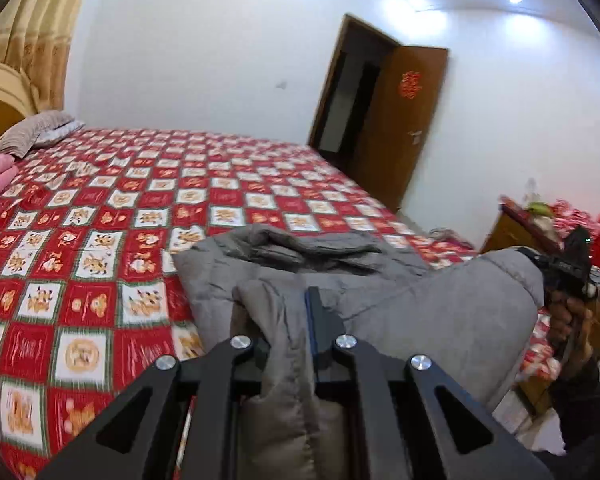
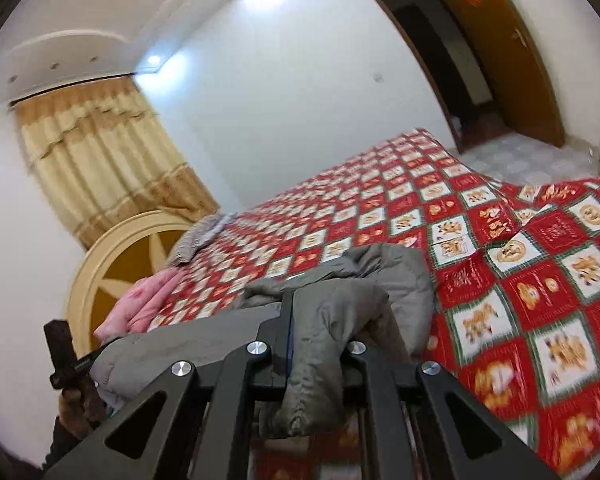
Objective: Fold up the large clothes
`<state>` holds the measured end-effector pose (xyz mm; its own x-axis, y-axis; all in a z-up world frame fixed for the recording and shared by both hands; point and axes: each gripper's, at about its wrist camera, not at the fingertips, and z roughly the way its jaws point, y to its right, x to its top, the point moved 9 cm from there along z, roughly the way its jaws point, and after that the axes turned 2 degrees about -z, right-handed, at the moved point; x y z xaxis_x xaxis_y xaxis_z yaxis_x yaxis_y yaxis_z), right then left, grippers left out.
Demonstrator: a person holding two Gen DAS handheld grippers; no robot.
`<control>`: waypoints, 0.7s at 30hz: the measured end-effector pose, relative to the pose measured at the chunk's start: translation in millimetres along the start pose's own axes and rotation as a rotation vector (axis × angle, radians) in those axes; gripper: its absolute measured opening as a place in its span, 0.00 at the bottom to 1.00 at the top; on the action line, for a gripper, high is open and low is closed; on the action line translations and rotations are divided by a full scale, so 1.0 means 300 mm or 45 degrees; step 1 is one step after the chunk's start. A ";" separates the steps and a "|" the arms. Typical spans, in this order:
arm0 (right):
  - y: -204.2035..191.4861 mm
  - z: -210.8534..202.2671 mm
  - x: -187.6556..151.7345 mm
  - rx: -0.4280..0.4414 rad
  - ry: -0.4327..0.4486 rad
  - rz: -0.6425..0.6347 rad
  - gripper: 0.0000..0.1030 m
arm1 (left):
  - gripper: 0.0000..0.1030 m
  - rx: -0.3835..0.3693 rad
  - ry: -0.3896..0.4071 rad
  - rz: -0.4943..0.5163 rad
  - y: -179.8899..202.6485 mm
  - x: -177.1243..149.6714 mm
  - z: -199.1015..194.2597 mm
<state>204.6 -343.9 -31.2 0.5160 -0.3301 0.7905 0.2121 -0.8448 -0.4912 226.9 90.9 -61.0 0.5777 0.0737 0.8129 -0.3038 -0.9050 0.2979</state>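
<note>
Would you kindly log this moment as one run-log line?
left gripper: shut on grey padded jacket | right gripper: shut on jacket | jacket: lifted over red patterned bedspread | fold: unfinished

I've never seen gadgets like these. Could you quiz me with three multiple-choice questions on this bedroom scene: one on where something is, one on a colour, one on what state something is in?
1. Where does the pink bedding lie?
A. by the headboard
B. on the floor by the door
C. on the grey coat

2. What colour is the garment being folded?
A. blue
B. grey
C. yellow

3. How is the left tool set?
A. wide open, empty
B. closed on the coat's fabric
C. resting on the pillow

Answers:
1 A, the pink bedding lies next to the headboard.
2 B, the padded coat is grey.
3 B, the left tool has coat fabric pinched between its fingers.
</note>
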 end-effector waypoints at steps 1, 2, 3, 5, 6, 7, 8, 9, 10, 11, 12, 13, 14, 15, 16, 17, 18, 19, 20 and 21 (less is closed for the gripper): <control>0.023 0.049 0.008 -0.005 -0.021 0.037 0.08 | 0.11 0.012 -0.023 -0.008 -0.023 0.010 0.054; 0.053 0.117 0.017 -0.025 -0.048 0.068 0.08 | 0.14 0.041 -0.041 0.002 -0.046 0.017 0.109; 0.072 0.160 0.024 -0.045 -0.060 0.073 0.08 | 0.17 0.076 -0.049 0.006 -0.065 0.017 0.145; 0.120 0.259 0.028 -0.073 -0.097 0.109 0.08 | 0.23 0.132 -0.074 0.005 -0.101 0.018 0.227; 0.148 0.318 0.028 -0.095 -0.119 0.121 0.08 | 0.26 0.156 -0.085 0.002 -0.113 0.017 0.261; 0.167 0.355 0.028 -0.108 -0.131 0.133 0.08 | 0.35 0.191 -0.097 -0.002 -0.130 0.017 0.297; 0.188 0.395 0.030 -0.120 -0.143 0.143 0.08 | 0.55 0.240 -0.101 -0.003 -0.149 0.020 0.328; 0.207 0.434 0.031 -0.134 -0.152 0.150 0.08 | 0.69 0.304 -0.090 -0.004 -0.168 0.026 0.339; 0.221 0.462 0.032 -0.142 -0.157 0.157 0.08 | 0.89 0.387 -0.040 -0.007 -0.193 0.044 0.343; 0.237 0.499 0.037 -0.144 -0.162 0.165 0.08 | 0.97 0.422 0.016 -0.012 -0.207 0.067 0.340; 0.250 0.527 0.042 -0.154 -0.162 0.164 0.08 | 1.00 0.430 0.038 -0.028 -0.218 0.083 0.347; 0.268 0.556 0.049 -0.172 -0.160 0.164 0.08 | 1.00 0.434 0.049 -0.061 -0.234 0.099 0.358; 0.283 0.577 0.054 -0.183 -0.159 0.170 0.09 | 1.00 0.443 0.057 -0.090 -0.250 0.113 0.366; 0.307 0.611 0.061 -0.193 -0.160 0.196 0.10 | 1.00 0.467 0.066 -0.106 -0.264 0.126 0.373; 0.322 0.636 0.067 -0.195 -0.162 0.211 0.11 | 1.00 0.519 0.075 -0.118 -0.280 0.137 0.378; 0.334 0.660 0.073 -0.204 -0.163 0.213 0.12 | 1.00 0.591 0.085 -0.131 -0.297 0.146 0.375; 0.342 0.692 0.082 -0.223 -0.163 0.203 0.13 | 1.00 0.635 0.092 -0.143 -0.306 0.150 0.375; 0.344 0.713 0.089 -0.239 -0.161 0.188 0.15 | 1.00 0.708 0.107 -0.165 -0.319 0.155 0.366; 0.344 0.736 0.097 -0.258 -0.159 0.171 0.16 | 1.00 0.760 0.146 -0.188 -0.317 0.161 0.339; 0.344 0.753 0.102 -0.270 -0.159 0.159 0.20 | 1.00 0.761 0.181 -0.190 -0.306 0.164 0.329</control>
<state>429.7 -346.1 -140.3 0.6283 -0.3938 0.6709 -0.0311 -0.8744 -0.4842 357.9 136.3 -97.8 0.4625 0.2352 0.8548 0.2721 -0.9553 0.1157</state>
